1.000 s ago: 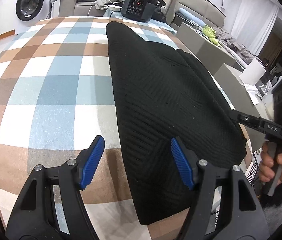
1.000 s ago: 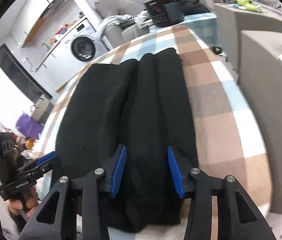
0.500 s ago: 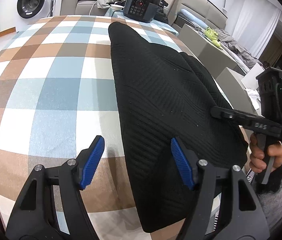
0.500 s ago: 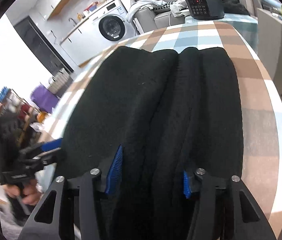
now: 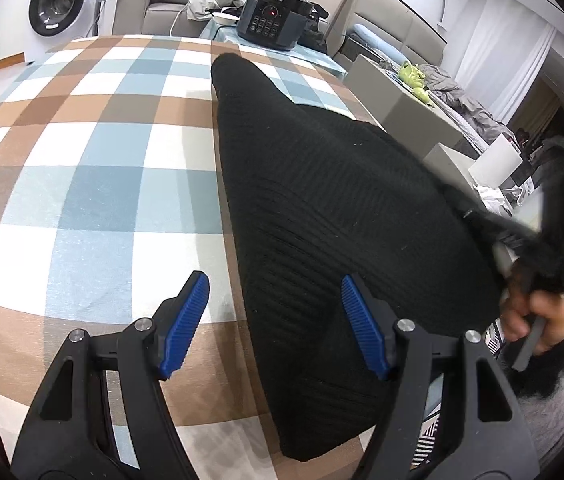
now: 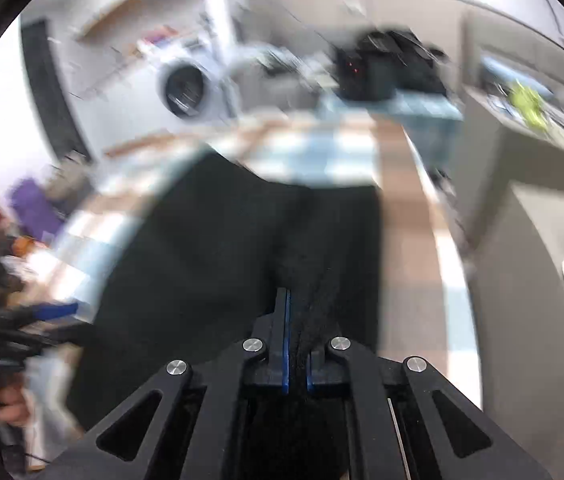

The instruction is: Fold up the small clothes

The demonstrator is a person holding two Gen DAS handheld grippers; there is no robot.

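Right gripper [image 6: 297, 344] angled down, jaws pinching black garment [image 6: 202, 264] fold.

Washing machine [image 5: 55, 7] far left; grey sofa [image 5: 394, 20] behind (white curtains [image 5: 510, 48] right).

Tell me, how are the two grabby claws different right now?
The left gripper is open with nothing pinched; the right gripper is shut on the black garment, having just closed. The left hovers by the garment's edge; the right bunches up a fold. Both have blue pads.
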